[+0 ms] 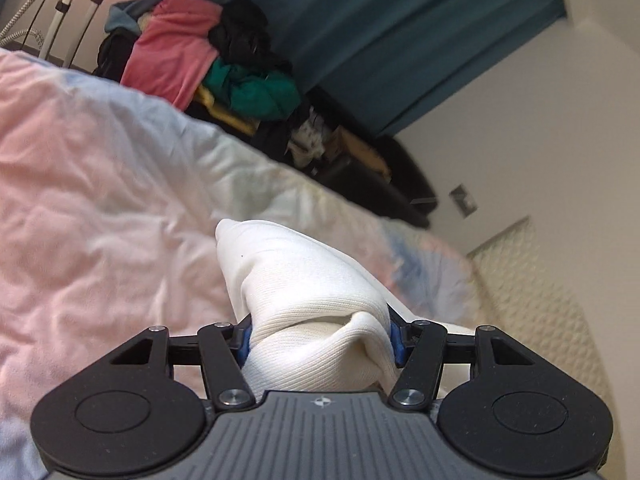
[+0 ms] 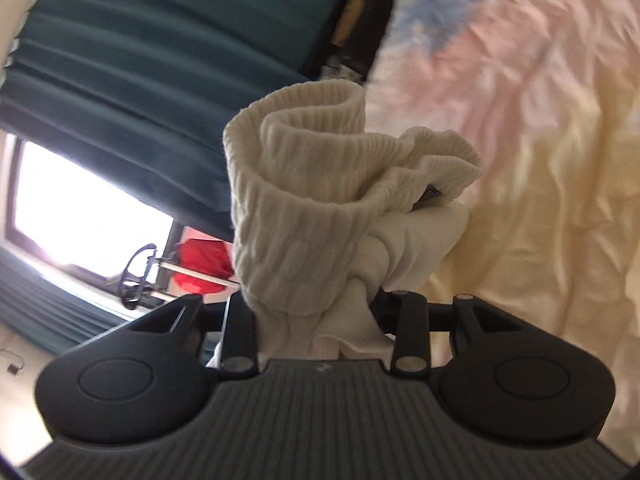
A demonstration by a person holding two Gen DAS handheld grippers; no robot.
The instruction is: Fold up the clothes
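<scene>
Socks held up between both grippers, above the bed.

Left gripper [image 1: 320, 338] clamps the smooth toe end of the white socks [image 1: 304, 292]; right gripper [image 2: 320, 316] pinches the ribbed cuffs [image 2: 296, 184]. Bedspread [image 1: 100, 184] lies below. Folding looks barely begun, and the clothes pile [image 1: 208, 56] waits.

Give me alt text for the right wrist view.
The right gripper is shut on a bunched cream ribbed sock, cuff end up, held above a rumpled pastel bedspread. Teal curtains and a bright window fill the left side.
</scene>
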